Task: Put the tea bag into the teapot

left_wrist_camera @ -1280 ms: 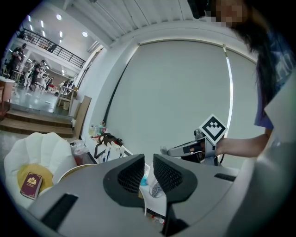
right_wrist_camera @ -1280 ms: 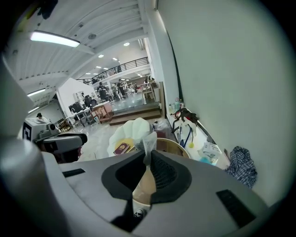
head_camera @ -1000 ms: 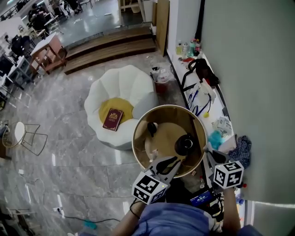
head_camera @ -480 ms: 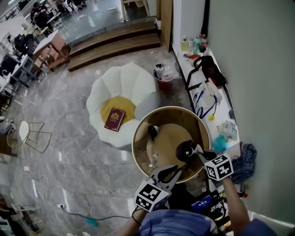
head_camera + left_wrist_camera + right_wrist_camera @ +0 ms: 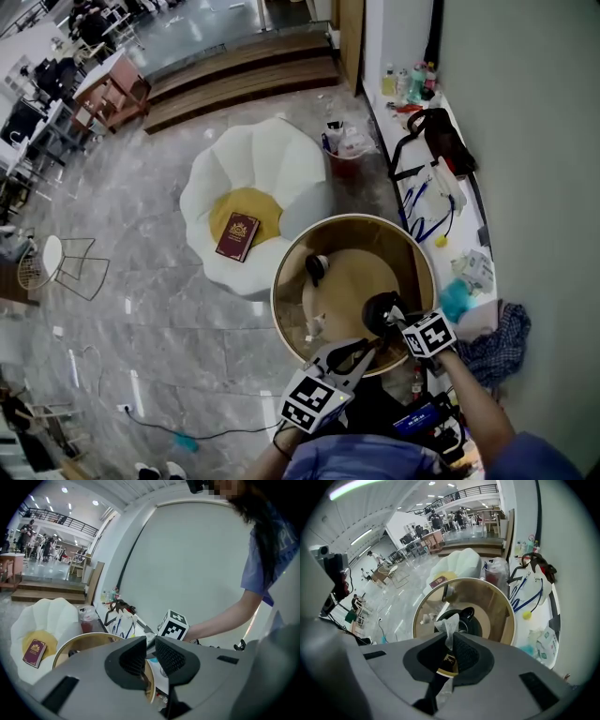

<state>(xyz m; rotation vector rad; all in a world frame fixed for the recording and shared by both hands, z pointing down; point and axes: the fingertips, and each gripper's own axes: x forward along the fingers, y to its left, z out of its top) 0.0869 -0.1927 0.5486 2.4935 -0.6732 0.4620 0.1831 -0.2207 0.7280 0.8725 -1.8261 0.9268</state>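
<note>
The black teapot [image 5: 378, 312] stands on the right part of a round wooden tray table [image 5: 281, 281]. My right gripper [image 5: 394, 317] hangs tilted down over the teapot. In the right gripper view the right gripper [image 5: 450, 638] is shut on the white tea bag [image 5: 451, 625], whose crumpled top sticks out beyond the jaws just above the teapot [image 5: 470, 622]. The bag's dark and gold tag [image 5: 448, 661] lies between the pads. My left gripper [image 5: 373, 345] sits at the table's near rim, beside the teapot. In its own view the left gripper [image 5: 150, 645] is shut with nothing held.
A black lid-like piece [image 5: 316, 267] and a small white thing [image 5: 314, 324] also lie on the table. Beyond it stands a white shell-shaped chair [image 5: 225, 178] with a red book [image 5: 237, 236]. A cluttered white shelf [image 5: 441, 202] runs along the right wall.
My right gripper has come down and to the left, from the table's right edge to over the teapot, tipping further downward. The left gripper has sunk a little.
</note>
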